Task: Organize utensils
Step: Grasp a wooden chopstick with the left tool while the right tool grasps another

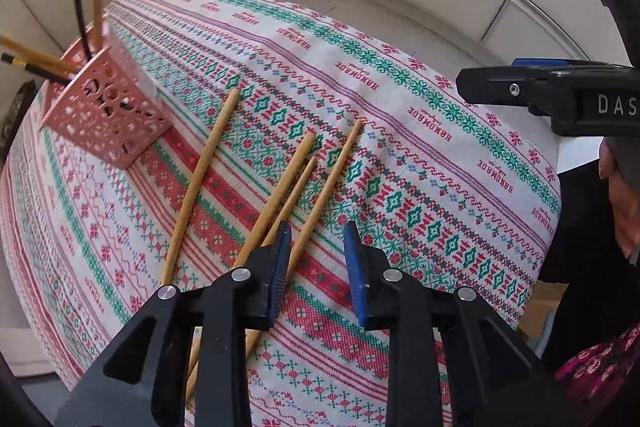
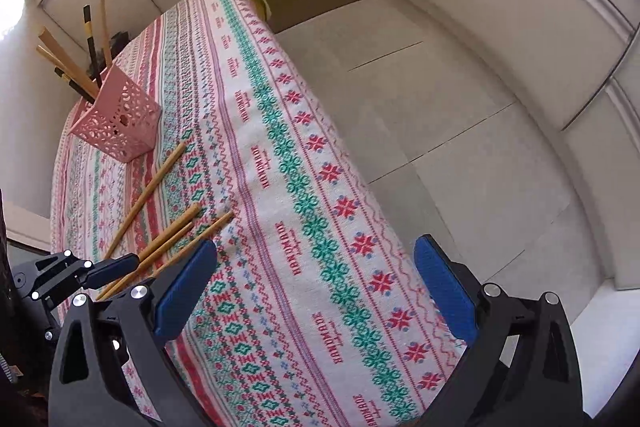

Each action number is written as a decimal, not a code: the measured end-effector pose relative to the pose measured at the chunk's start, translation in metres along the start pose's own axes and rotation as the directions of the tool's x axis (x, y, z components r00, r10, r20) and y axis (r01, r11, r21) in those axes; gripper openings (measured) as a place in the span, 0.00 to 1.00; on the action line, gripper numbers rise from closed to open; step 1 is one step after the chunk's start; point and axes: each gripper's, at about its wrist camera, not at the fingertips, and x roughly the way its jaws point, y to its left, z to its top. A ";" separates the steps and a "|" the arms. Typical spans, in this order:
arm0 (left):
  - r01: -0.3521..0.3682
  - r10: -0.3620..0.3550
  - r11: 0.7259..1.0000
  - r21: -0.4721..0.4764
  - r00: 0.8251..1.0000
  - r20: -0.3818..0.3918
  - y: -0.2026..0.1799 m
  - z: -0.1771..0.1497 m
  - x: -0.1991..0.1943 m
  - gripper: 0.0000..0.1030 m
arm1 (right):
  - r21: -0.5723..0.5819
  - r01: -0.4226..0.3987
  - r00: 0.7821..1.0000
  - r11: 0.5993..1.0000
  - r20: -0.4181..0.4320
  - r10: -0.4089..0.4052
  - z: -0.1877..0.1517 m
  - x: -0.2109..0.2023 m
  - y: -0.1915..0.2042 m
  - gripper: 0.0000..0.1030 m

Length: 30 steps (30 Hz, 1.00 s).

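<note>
Both parted and empty, the left gripper (image 1: 318, 247) and right gripper (image 2: 316, 291) hover over four loose wooden chopsticks (image 1: 280, 187) near the pink holder (image 1: 108, 123); likely light, stiff, roll-prone, best pinched mid-shaft.

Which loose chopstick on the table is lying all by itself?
The chopstick nearest the pink holder: this lone chopstick lies apart, while the other three crowd together.
</note>
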 end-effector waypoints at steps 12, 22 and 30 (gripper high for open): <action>0.104 -0.102 0.994 0.040 0.994 -0.035 0.001 0.041 0.035 0.25 | 0.000 -0.050 0.998 0.999 -0.034 0.050 0.010 0.003 -0.013 0.93; 0.333 -0.355 0.892 -0.307 0.935 -0.016 0.074 0.036 0.061 0.19 | 0.015 -0.072 0.995 0.997 -0.064 0.073 0.010 0.005 -0.016 0.93; -0.008 0.023 0.993 0.122 0.992 -0.120 0.012 0.033 0.055 0.13 | 0.001 -0.069 0.994 0.998 -0.081 0.069 0.007 0.008 -0.011 0.93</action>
